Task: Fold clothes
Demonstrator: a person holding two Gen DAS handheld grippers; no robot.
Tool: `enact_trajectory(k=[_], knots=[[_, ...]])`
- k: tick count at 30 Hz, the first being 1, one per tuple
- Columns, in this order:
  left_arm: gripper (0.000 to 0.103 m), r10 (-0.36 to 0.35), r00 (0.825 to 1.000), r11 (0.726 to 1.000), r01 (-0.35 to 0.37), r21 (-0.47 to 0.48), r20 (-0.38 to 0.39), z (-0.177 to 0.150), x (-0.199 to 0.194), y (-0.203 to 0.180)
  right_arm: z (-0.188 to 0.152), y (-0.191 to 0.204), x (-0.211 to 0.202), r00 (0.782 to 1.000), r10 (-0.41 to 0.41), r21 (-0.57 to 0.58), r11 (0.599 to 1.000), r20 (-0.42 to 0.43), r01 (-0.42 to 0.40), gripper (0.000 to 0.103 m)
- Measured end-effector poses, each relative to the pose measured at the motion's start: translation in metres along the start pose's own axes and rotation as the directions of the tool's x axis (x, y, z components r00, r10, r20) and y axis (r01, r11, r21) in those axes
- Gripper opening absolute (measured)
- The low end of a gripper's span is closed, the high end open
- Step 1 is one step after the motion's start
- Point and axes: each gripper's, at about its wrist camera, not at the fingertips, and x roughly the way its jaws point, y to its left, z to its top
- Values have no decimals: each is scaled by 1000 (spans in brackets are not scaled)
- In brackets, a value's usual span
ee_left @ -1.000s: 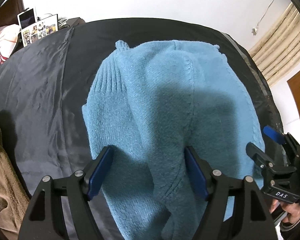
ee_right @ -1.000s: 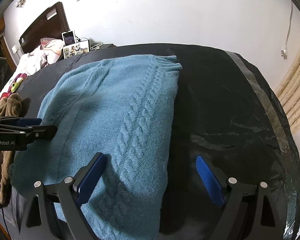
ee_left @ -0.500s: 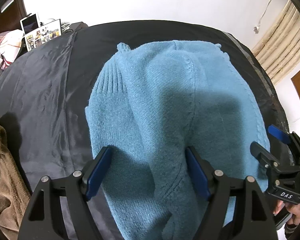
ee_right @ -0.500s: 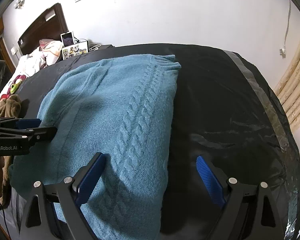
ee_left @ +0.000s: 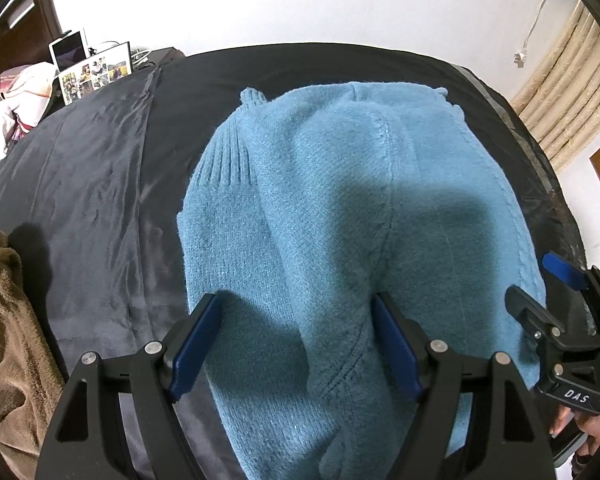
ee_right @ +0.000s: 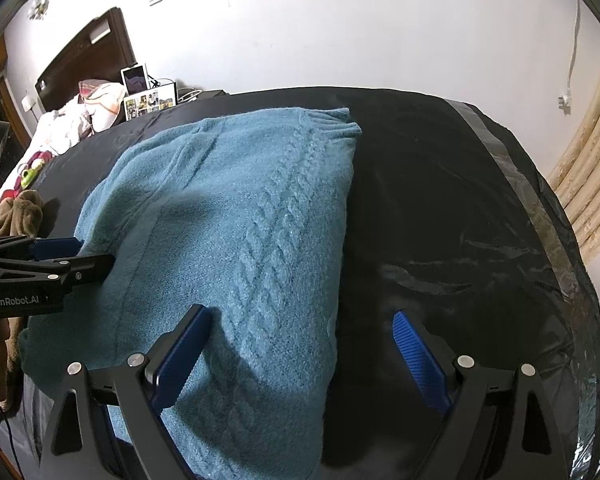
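A teal knit sweater (ee_left: pixel 340 216) lies folded lengthwise on a black sheet (ee_left: pixel 84 184), its ribbed hem at the far end. It also shows in the right wrist view (ee_right: pixel 236 240), with a cable pattern along its right edge. My left gripper (ee_left: pixel 298 340) is open and empty, hovering over the near left part of the sweater. My right gripper (ee_right: pixel 300 352) is open and empty, straddling the sweater's right edge. Each gripper shows at the side of the other's view.
A brown fleece garment (ee_left: pixel 8 320) lies at the left on the black sheet (ee_right: pixel 460 220). Photo frames (ee_left: pixel 94 74) and bedding (ee_right: pixel 92 108) stand at the far left by a headboard. A white wall is behind, a beige curtain (ee_left: pixel 568 92) at right.
Both grippers have drawn back a little toward me and risen slightly; the sweater has not moved. Both stay open.
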Motion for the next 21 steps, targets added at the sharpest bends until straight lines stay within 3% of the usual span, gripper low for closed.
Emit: enact_trajectory(k=[10, 15, 19, 21], knots=[[80, -13, 1000, 1000, 13, -18, -2, 1, -8, 3, 1, 0, 0, 1000, -4, -1, 1000, 0, 4, 92], [80, -140, 990, 975, 141, -170, 22, 5, -22, 41, 5, -8, -1, 999, 41, 34, 999, -31, -40, 93], [81, -196, 980, 946, 197, -256, 30, 6, -22, 74, 9, -24, -8, 989, 143, 121, 983, -24, -139, 93], [81, -253, 967, 922, 248, -296, 21, 6, -16, 84, 13, -31, -10, 980, 197, 155, 969, -13, -193, 93]])
